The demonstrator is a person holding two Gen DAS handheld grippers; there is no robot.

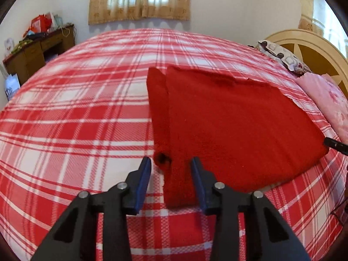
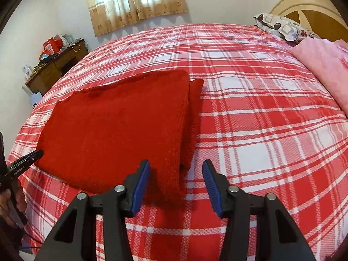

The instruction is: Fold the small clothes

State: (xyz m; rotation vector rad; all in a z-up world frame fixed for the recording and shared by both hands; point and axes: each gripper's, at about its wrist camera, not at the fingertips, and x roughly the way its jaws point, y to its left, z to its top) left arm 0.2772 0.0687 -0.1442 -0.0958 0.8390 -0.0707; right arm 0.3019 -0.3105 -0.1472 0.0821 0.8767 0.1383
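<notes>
A red knitted sweater (image 1: 228, 119) lies flat on the red-and-white plaid bed (image 1: 76, 119), with a sleeve folded along its left side and the cuff (image 1: 162, 158) near me. My left gripper (image 1: 170, 165) is open and straddles the sweater's near left corner; there is a gap to the left pad. In the right wrist view the sweater (image 2: 119, 119) lies left of centre. My right gripper (image 2: 176, 167) is open around its near right corner, with bare sheet beside the right pad. The left gripper (image 2: 24, 163) shows at that view's left edge, held by a hand.
A pink blanket (image 2: 322, 69) and a patterned pillow (image 2: 280, 27) lie by the round wooden headboard (image 1: 313, 52) on the right. A cluttered wooden desk (image 1: 39, 50) stands beyond the bed's far left corner. Curtains (image 1: 139, 0) hang on the back wall.
</notes>
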